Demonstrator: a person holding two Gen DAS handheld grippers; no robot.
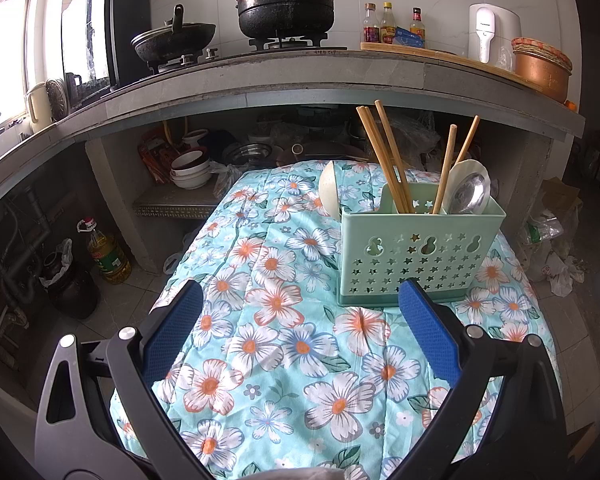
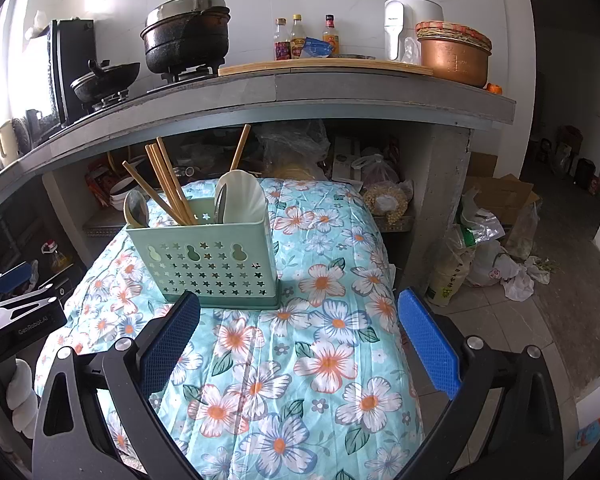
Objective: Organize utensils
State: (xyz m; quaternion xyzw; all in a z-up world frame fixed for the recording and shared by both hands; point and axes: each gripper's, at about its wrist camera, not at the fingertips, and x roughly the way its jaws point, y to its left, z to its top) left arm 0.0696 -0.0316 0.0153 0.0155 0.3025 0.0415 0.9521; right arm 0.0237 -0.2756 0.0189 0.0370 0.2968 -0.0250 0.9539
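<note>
Both grippers, left gripper (image 1: 300, 320) and right gripper (image 2: 298, 328), spread wide, holding nothing; tall wooden chopsticks (image 1: 384, 156) lean in pale-green perforated plastic caddy (image 1: 416, 252) on soft floral quilt (image 1: 280, 360), a nudge likely tips it

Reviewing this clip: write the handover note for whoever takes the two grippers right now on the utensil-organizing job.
Left gripper: open, empty, hovering over the floral cloth.
Right gripper: open, empty, just in front of the green utensil caddy.
The caddy stands upright on the cloth. Inside it: wooden chopsticks, a metal spoon and a white spoon in one end compartment, and one more spoon at the opposite end.
Done: every utensil in view is in the caddy.
Left: no loose utensils show on the cloth in either view; check outside the frames before stopping.
</note>
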